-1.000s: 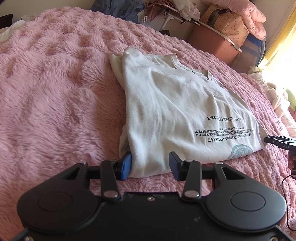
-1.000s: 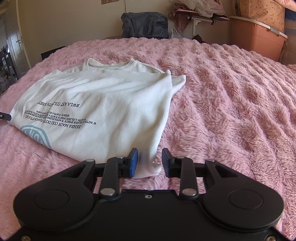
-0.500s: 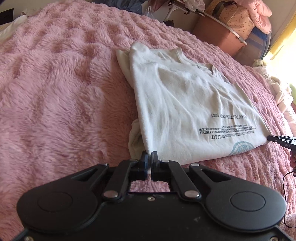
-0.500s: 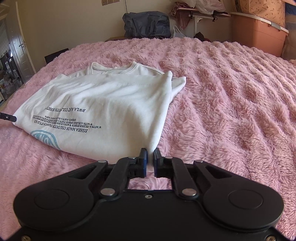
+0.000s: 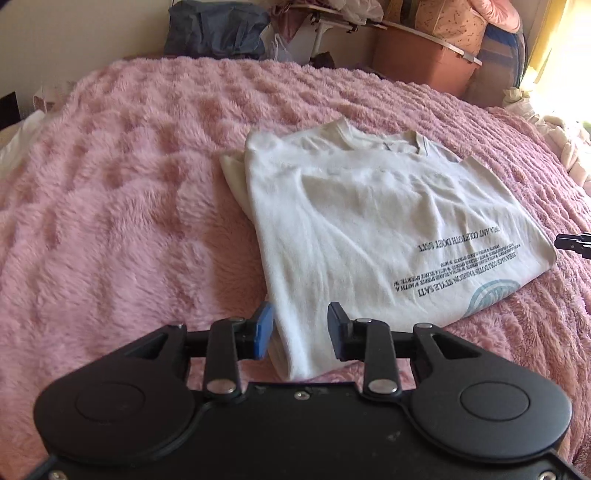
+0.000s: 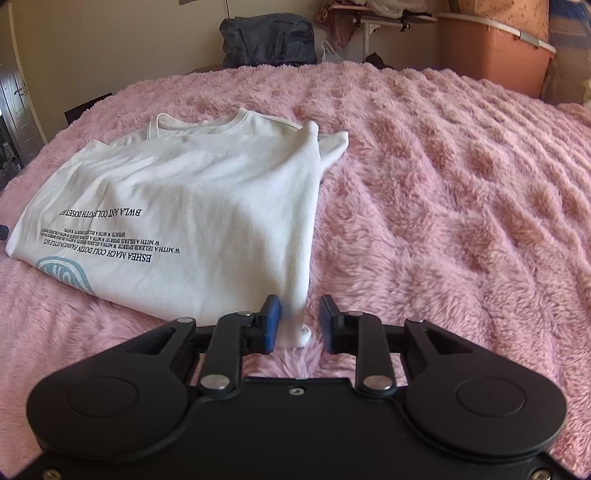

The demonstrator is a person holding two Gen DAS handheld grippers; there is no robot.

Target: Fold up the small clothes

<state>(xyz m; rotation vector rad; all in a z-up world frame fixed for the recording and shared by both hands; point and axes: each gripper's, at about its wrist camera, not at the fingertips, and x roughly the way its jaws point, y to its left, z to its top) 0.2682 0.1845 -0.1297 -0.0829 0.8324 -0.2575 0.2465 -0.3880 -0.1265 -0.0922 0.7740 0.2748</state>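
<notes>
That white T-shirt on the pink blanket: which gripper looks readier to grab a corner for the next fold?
Probably left. The left gripper straddles the white T-shirt corner; on the right gripper, the corner sits off-centre against one pad.

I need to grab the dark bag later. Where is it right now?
The dark bag sits against the far wall beyond the pink blanket, top centre in the right wrist view, left of the orange storage box; top left-centre in the left view.
</notes>
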